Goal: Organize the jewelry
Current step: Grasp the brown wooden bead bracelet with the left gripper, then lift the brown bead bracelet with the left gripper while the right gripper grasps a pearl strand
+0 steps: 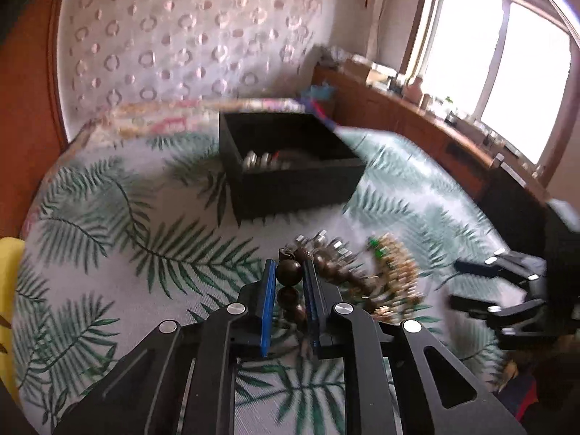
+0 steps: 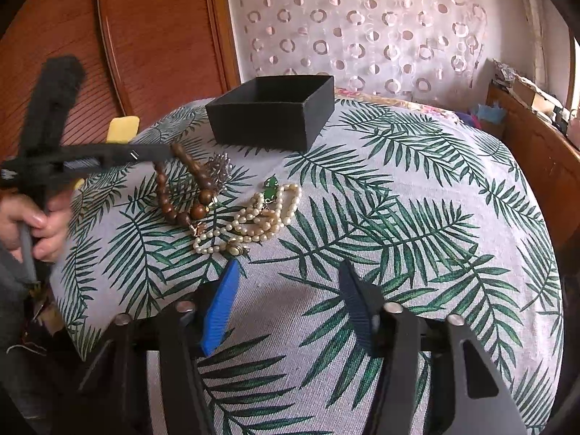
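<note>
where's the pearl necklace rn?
Right wrist view: pearl necklace lies left of centre on the leaf-print cloth, beside the brown bead string, before the black box.

A white curtain with pink ring pattern [image 2: 362, 29] hangs behind. Bright daylight comes through a wide wooden-framed window [image 1: 500, 72]. Under it stands a long brown wooden cabinet [image 1: 417, 123]. A reddish-brown wooden panel [image 2: 152, 36] is at the left.

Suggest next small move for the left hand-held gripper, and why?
Probably lift and carry toward the black box: the left hand-held gripper is shut on the brown bead strand, whose tail lies tangled by the pearl necklace. Go slowly.
</note>
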Motion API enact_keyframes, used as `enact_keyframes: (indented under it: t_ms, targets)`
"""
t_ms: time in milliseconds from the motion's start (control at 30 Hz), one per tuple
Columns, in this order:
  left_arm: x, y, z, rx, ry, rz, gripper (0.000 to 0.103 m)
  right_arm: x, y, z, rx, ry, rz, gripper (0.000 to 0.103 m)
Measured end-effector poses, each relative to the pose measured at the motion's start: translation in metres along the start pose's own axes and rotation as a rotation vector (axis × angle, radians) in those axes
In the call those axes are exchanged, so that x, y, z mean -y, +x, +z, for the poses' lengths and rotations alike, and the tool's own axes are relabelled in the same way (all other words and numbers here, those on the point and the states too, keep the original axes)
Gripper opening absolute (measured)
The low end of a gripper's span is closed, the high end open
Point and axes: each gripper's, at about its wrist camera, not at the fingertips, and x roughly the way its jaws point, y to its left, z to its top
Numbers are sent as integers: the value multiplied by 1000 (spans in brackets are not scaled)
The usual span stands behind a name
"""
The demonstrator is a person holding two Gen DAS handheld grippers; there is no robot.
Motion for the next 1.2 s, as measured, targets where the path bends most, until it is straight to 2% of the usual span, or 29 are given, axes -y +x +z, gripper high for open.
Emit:
enact_keyframes:
  t_ms: [100, 333, 567, 733, 767, 800, 967, 1200]
  targets:
    - [7, -22, 4, 55, 0, -2, 14, 0, 3, 5, -10, -9, 19, 33]
    - [16, -55, 7, 140, 20, 29, 14, -3, 17, 29, -36, -42, 34, 31]
    - [11, -63, 5, 158, 13, 16, 14, -4, 43, 40, -88, -45, 42, 27]
    - [10, -61, 2, 149, 12, 15, 14, -7, 47, 42, -100, -47, 84, 18]
    - [9, -60, 1, 145, 11, 15, 14, -8, 46, 42, -97, -53, 90, 14]
    - [9, -60, 2, 145, 11, 16, 14, -10, 45, 44, -89, -58, 99, 5]
    - [8, -58, 3, 142, 7, 15, 14, -15, 36, 51, -76, -96, 82, 5]
    - [6, -58, 7, 156, 11, 19, 14, -22, -3, 73, 25, -125, 69, 5]
